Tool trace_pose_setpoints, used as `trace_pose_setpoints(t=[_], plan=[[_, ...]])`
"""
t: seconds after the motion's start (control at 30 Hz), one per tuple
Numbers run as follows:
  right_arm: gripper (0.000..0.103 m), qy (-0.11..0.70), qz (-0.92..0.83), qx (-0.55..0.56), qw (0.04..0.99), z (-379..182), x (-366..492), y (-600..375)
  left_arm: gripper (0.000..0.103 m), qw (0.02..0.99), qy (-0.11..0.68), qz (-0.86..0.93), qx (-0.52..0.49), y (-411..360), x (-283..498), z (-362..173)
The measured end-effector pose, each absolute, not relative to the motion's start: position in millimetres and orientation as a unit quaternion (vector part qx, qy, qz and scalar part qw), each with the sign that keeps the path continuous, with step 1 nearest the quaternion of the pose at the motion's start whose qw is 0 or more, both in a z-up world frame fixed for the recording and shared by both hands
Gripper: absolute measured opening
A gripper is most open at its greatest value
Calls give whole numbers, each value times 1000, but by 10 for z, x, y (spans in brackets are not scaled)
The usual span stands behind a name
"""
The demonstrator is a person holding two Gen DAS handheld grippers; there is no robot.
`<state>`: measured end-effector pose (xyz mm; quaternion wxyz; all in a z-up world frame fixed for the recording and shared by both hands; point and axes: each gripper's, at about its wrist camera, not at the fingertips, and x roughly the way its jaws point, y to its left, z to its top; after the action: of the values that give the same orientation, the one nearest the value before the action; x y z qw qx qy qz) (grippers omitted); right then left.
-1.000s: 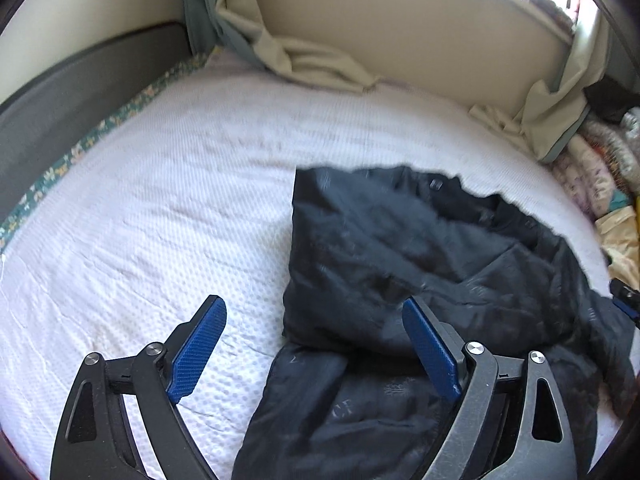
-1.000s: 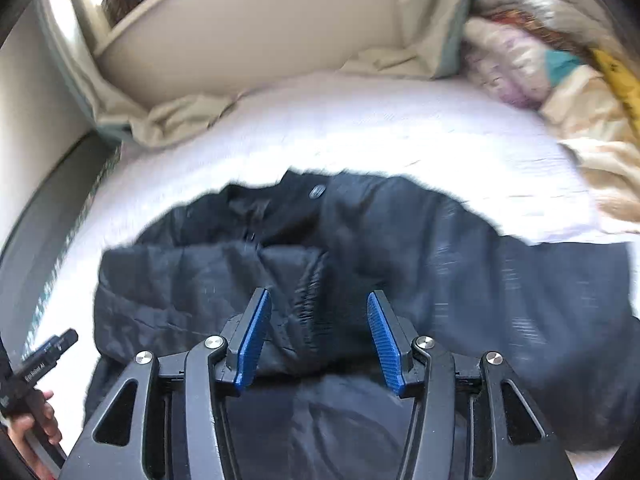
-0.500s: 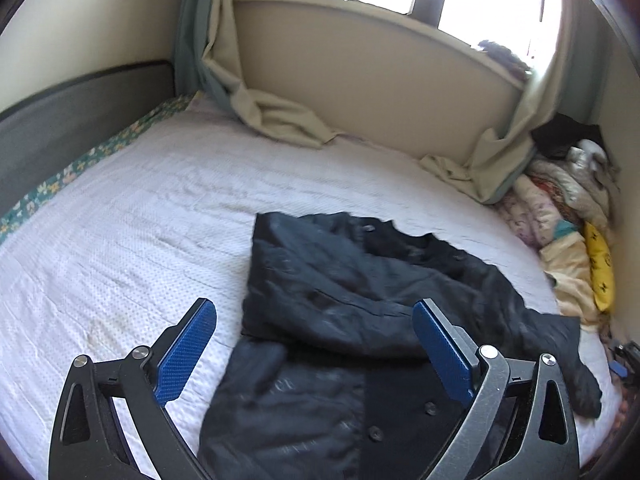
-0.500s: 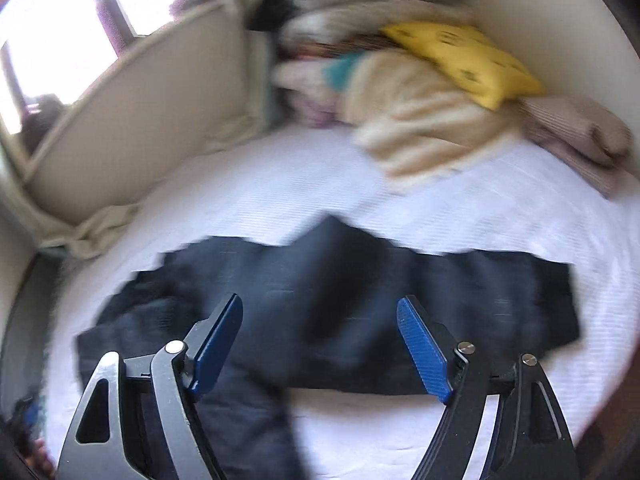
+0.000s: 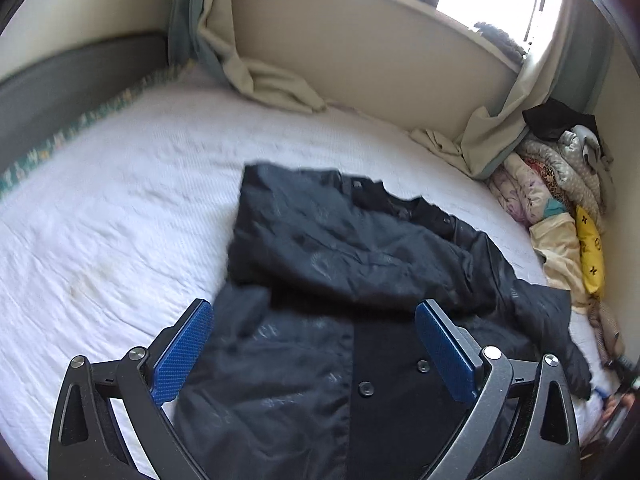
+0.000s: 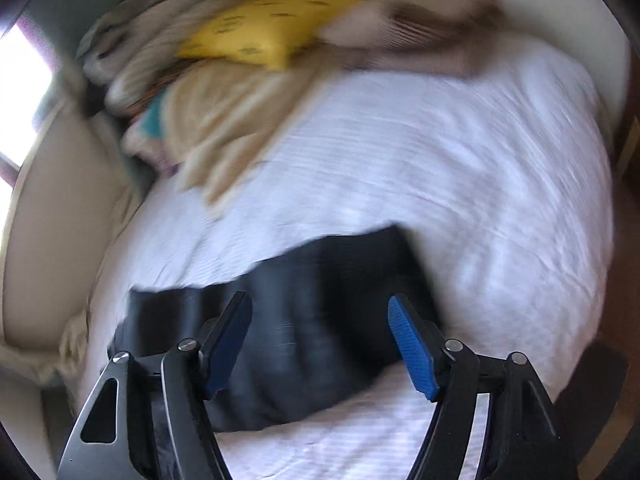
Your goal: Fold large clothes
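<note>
Black jacket (image 5: 360, 280) lies mid-bed on the white sheet (image 5: 120, 220), clear sheet to its left, laundry pile (image 5: 560, 184) along the right edge. Left gripper (image 5: 316, 344) wide, empty, above the jacket's front. Right gripper (image 6: 320, 340) closing, nothing pinched, over the outstretched sleeve (image 6: 300, 300); a second ago it was over the jacket body.

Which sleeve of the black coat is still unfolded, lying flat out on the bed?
The sleeve on the side of the clothes pile: it stretches out onto the white bedspread. The other side is already folded over the black coat.
</note>
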<state>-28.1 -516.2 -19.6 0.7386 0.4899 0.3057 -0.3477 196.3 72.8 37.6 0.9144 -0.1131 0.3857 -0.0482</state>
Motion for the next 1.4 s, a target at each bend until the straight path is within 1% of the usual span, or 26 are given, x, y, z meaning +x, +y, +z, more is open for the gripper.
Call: trace_pose_setpoints(t=[0.13,0.33,0.43,0.63,0.7,0.8,0.83,0.87,0.9,1.0,1.13,1.17,1.23,1.3,1.4], plan=[[70,276,-361,550,701,-391,-658,-5388,102,914,385,-52,-119,664,1996,382],[70,259,-334,618,663,-683,-836,-5512,102,916,380,-61,-117,540,1973,409],[70,255,-319,622,669,-703,-803,-5505,102,914,383,-61,-118,513,1996,391],[70,282,-309,594,687,-718,-573,-5426,102,911,390,-59,-120,479,2043,345],[63,299,-314,569,699,-699,-459,-5405,102,911,391,-58,-120,471,2052,334],[49,325,-322,532,712,-670,-332,-5361,102,911,391,-56,-122,483,2065,327],[36,329,-320,525,716,-664,-307,-5354,102,910,391,-54,-123,493,2068,326],[19,332,-315,523,719,-659,-280,-5350,102,911,391,-52,-125,512,2070,327],[15,331,-302,527,722,-653,-249,-5348,102,911,390,-50,-126,528,2073,328],[12,330,-311,509,732,-501,-187,-5301,102,912,387,-43,-132,598,2068,345],[12,300,-326,404,801,109,-2,-5011,102,916,377,-33,-136,679,2045,395],[12,286,-323,359,828,340,91,-4835,102,917,374,-31,-135,689,2038,408],[12,263,-298,307,865,636,250,-4511,102,919,369,-29,-132,694,2029,424],[12,248,-253,268,896,857,452,-4123,102,921,368,-30,-127,681,2022,428],[12,247,-180,206,930,1078,798,-3472,102,924,366,-31,-111,635,2011,426]])
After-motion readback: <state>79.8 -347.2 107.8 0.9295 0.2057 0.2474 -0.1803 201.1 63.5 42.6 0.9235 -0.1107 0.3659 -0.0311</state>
